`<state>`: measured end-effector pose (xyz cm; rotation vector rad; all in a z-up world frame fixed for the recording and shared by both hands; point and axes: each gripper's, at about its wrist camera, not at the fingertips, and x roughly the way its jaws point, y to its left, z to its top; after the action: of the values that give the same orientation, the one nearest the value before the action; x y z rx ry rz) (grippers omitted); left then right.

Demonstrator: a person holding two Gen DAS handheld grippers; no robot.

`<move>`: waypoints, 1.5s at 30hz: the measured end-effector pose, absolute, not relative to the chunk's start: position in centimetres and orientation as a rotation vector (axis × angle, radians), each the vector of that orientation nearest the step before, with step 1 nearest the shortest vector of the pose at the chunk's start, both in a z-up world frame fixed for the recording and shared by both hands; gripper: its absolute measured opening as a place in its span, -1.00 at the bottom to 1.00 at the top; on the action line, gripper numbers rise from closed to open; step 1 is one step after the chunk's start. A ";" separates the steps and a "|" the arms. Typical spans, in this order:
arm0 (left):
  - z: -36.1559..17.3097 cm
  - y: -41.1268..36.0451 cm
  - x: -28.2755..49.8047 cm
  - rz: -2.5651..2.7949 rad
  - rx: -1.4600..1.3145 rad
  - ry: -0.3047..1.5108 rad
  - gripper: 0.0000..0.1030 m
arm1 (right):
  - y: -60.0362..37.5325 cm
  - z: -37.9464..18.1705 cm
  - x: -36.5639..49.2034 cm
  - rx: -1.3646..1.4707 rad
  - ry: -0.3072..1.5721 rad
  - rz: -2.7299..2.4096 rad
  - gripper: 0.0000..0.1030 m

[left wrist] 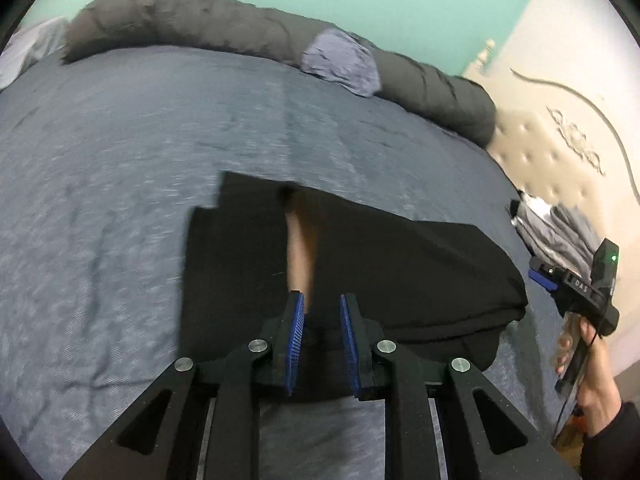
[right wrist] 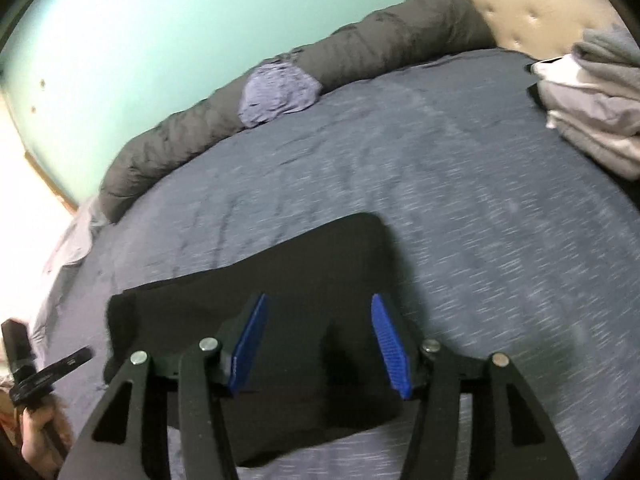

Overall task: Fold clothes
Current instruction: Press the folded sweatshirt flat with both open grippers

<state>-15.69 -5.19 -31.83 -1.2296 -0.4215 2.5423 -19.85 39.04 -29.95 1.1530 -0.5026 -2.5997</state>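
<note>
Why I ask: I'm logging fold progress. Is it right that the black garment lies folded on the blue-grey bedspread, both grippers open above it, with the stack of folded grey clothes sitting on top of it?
Not quite. The stack of folded grey clothes sits apart from the black garment, near the headboard, as the right wrist view shows. The rest stands: both the left gripper and right gripper are open above it on the bedspread.

"DAS" in white on black right tool (left wrist: 541,276) body
</note>
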 end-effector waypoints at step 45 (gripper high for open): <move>-34.0 -3.1 -25.0 2.539 -1.360 -0.250 -0.69 | 29.8 -36.7 -18.7 1.316 -0.410 -2.316 -0.64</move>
<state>-25.01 -3.07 -33.97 -1.3603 -0.2496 2.5395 -18.72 29.81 -36.73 1.3155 -0.4096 -2.3164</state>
